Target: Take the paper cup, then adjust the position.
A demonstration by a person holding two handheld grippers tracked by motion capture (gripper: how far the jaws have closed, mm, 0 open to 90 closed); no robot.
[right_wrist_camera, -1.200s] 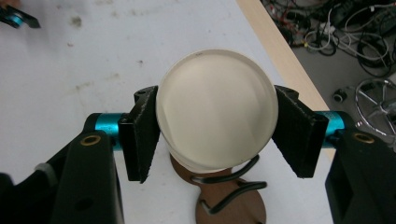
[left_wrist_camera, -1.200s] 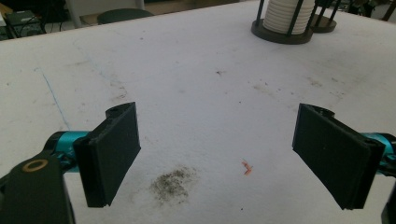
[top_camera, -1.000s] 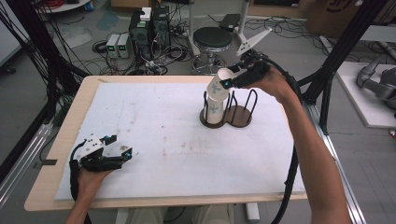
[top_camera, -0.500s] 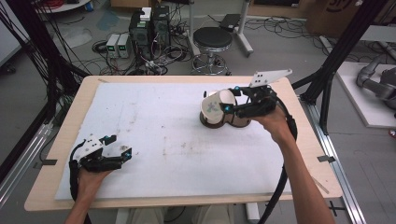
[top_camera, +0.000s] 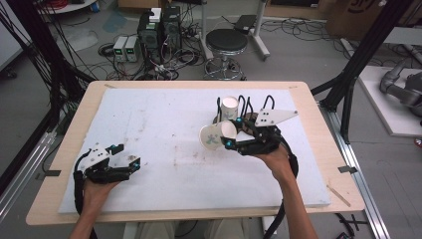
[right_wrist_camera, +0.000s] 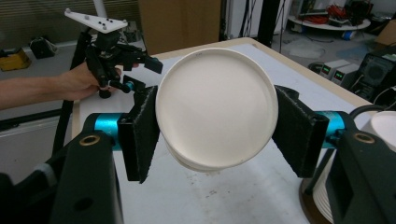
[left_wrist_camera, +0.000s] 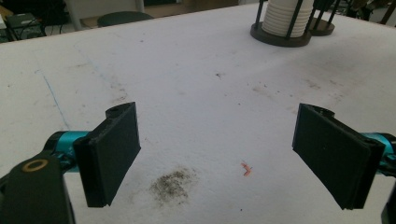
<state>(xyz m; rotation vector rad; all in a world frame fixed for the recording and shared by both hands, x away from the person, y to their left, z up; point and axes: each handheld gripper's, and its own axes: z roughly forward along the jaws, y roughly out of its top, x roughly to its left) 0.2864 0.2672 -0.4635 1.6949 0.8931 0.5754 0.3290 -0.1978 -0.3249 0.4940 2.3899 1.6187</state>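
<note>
My right gripper [top_camera: 231, 137] is shut on a white paper cup [top_camera: 215, 135] with blue print. It holds the cup on its side, just above the white mat and in front of the holders. In the right gripper view the cup's base [right_wrist_camera: 217, 109] faces the camera, and a black pad [right_wrist_camera: 142, 133] presses on each side. A stack of cups [top_camera: 230, 106] stands in a black wire holder [top_camera: 219, 105] behind it. My left gripper [top_camera: 127, 156] rests open near the mat's front left corner, and its jaws [left_wrist_camera: 219, 154] stand wide apart over bare mat.
A second black wire holder [top_camera: 267, 103] stands to the right of the first. The white mat [top_camera: 159, 119] covers most of the wooden table [top_camera: 323, 149]. A stool [top_camera: 226, 42], cables and computer boxes [top_camera: 159, 25] lie on the floor beyond.
My right gripper has brought the cup away from the stack, down and toward the near side, and tipped it from upright onto its side. The left gripper has stayed still.
</note>
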